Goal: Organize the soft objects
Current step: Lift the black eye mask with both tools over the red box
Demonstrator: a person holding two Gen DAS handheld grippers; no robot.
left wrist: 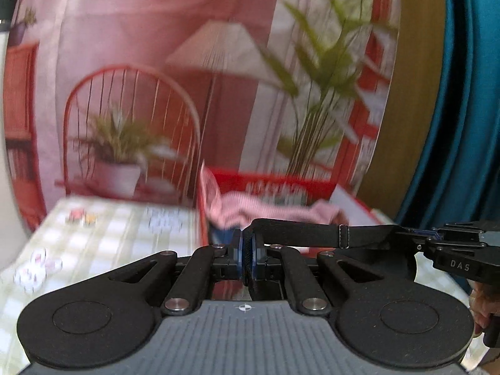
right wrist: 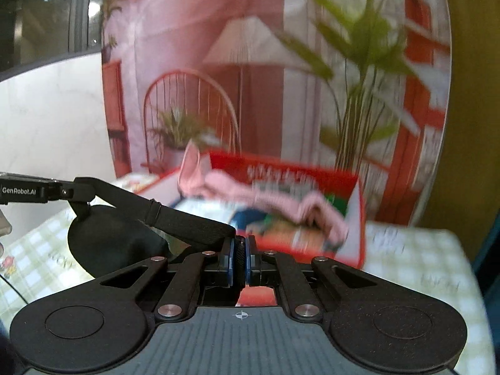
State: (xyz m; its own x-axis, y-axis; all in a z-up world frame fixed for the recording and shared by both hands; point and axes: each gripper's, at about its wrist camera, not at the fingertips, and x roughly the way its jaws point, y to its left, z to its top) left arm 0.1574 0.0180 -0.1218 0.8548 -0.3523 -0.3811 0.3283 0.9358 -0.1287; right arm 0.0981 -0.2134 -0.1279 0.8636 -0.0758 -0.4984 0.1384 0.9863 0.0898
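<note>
In the left wrist view, the left gripper [left wrist: 247,257] sits at lower centre with its jaws clamped on the black strap [left wrist: 300,234] of an eye mask [right wrist: 115,237]. The strap runs rightward across the frame to the right gripper [left wrist: 415,234], which enters from the right edge with part of a hand [left wrist: 482,309] below it. In the right wrist view, the right gripper [right wrist: 240,261] is likewise at lower centre, jaws closed on the strap's other end, and the strap climbs to the left gripper [right wrist: 82,195] at the left edge. The padded black mask hangs from the strap at the lower left of that frame, clear of the table [right wrist: 415,256], so it is held between both grippers. Beyond the jaws, in the middle of both frames, stands an open red box [right wrist: 359,218] with a pink cloth [right wrist: 275,197] draped inside it, resting on the checked tablecloth. Behind is a printed backdrop [left wrist: 156,62] showing a lamp, chair and plants; it is blurred. The step in hand looks like carrying the lifted mask toward the box. The next move likely calls for both grippers to travel together over the box rim, keeping the strap taut, then lower the mask beside or onto the pink cloth before letting go.
</note>
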